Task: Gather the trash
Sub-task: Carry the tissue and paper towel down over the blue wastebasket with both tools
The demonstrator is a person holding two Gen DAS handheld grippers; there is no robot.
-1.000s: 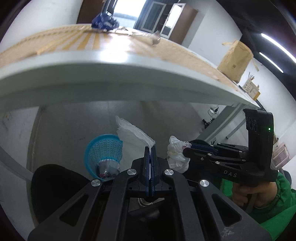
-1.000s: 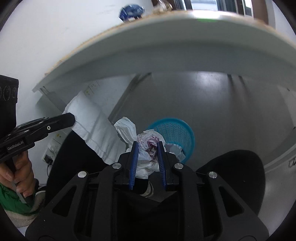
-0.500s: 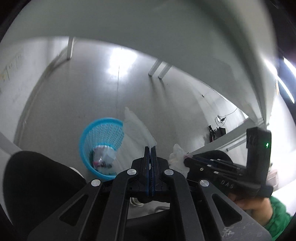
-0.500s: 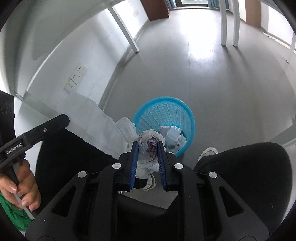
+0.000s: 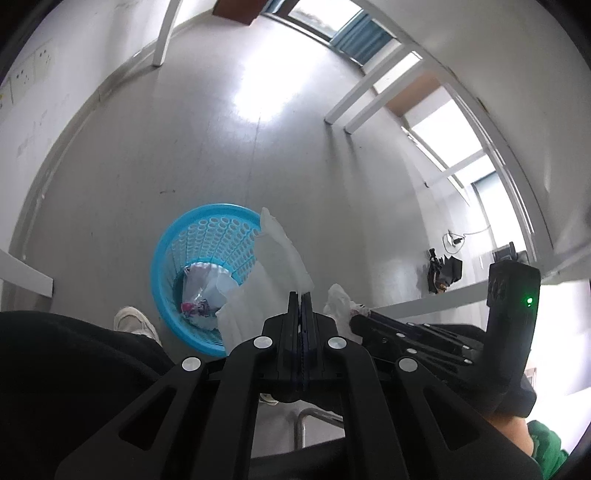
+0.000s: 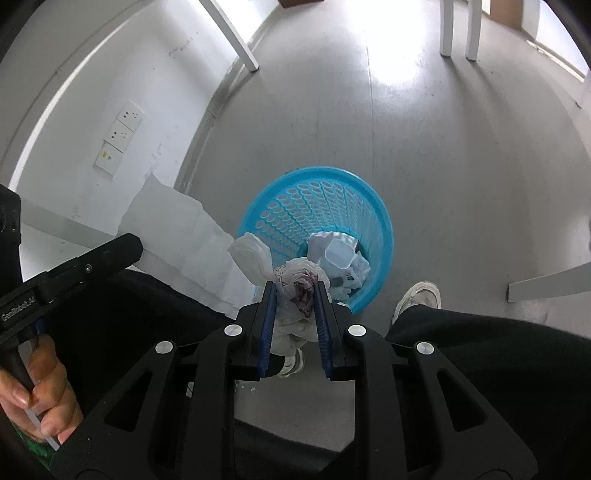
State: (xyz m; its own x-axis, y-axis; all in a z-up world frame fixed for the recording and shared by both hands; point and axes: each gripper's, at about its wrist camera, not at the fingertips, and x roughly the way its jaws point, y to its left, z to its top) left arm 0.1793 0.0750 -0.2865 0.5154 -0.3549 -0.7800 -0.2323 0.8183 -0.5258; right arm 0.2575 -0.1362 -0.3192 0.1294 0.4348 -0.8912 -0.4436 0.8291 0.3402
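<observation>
My left gripper (image 5: 301,295) is shut on a flat white plastic bag (image 5: 275,258) that hangs beside a blue mesh trash basket (image 5: 207,229) on the floor. The basket holds crumpled wrappers and plastic (image 5: 201,291). My right gripper (image 6: 293,286) is shut on a crumpled white plastic bag with dark red marks (image 6: 299,288), held above the near rim of the basket (image 6: 317,206). The white bag (image 6: 177,225) also shows at the left in the right wrist view. The right gripper's body (image 5: 443,339) shows at the right in the left wrist view.
Grey floor all around the basket. White table legs (image 5: 164,33) stand at the back, with more legs (image 6: 456,29) farther off. A wall with sockets (image 6: 118,136) is on the left. The person's black trousers and white shoes (image 6: 417,299) are close to the basket.
Both grippers have tilted down from the table's edge toward the floor and come closer to the basket. Each still holds its bag.
</observation>
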